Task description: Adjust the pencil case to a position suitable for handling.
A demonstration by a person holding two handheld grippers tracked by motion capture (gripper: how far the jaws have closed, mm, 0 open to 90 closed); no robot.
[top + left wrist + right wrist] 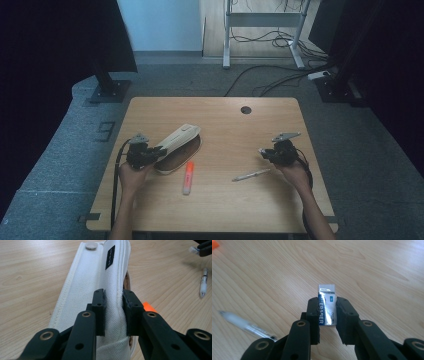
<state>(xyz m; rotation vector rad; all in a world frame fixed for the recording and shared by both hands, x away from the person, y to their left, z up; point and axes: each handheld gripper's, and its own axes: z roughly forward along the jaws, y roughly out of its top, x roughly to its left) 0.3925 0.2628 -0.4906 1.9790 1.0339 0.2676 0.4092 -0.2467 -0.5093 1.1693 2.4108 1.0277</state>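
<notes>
An orange highlighter [188,177] lies on the wooden worktop [230,210], near its front middle, pointing away from the front edge. To its right, well apart, a clear pen [251,175] lies at a slant. A round dark cable hole [245,110] sits near the far edge. Behind the worktop, on the grey floor [45,170], black cables [270,82] run beside a white desk frame [262,30].

A light wooden table [225,210] with a round cable hole [245,110] stands on grey carpet [60,160]. Beyond it a pale blue wall [160,25] meets the floor, beside a white desk frame [262,30] with black cables [270,82] trailing beneath. Dark panels on bolted black stands [107,87] flank both sides. The light is dim and even.
</notes>
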